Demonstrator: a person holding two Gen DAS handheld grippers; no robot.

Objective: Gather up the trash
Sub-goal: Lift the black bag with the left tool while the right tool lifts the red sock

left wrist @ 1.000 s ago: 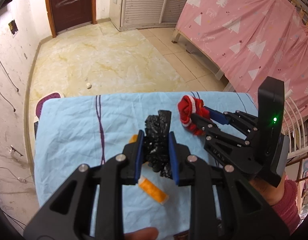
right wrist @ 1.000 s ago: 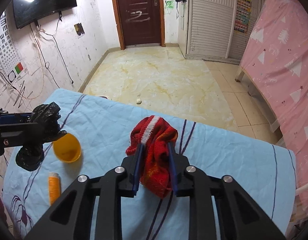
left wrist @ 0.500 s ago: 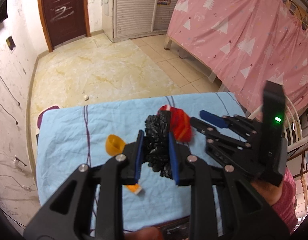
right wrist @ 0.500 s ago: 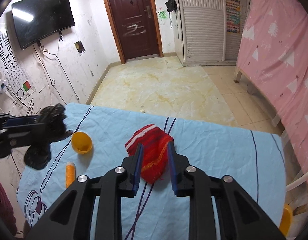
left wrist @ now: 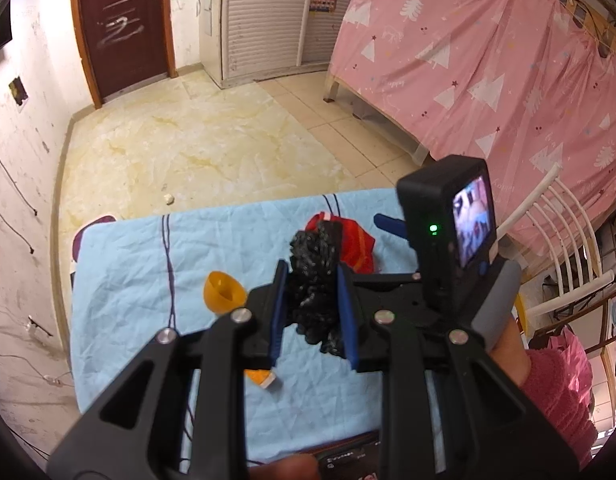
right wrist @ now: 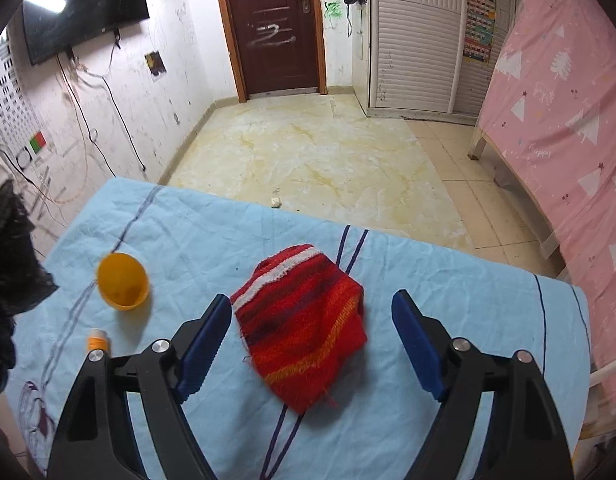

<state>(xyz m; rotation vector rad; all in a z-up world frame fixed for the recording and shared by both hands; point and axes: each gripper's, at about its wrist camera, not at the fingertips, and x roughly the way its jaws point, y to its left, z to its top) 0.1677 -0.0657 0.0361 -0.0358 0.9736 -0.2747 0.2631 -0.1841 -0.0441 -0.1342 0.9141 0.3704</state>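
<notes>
Black bag pinched tight in left gripper, held above the blue cloth. Right gripper spread wide, empty, over red knit lying on cloth. Only in right view: whole orange cup beside small bottle.

left gripper jaws clamped | right gripper jaws spread wide
</notes>
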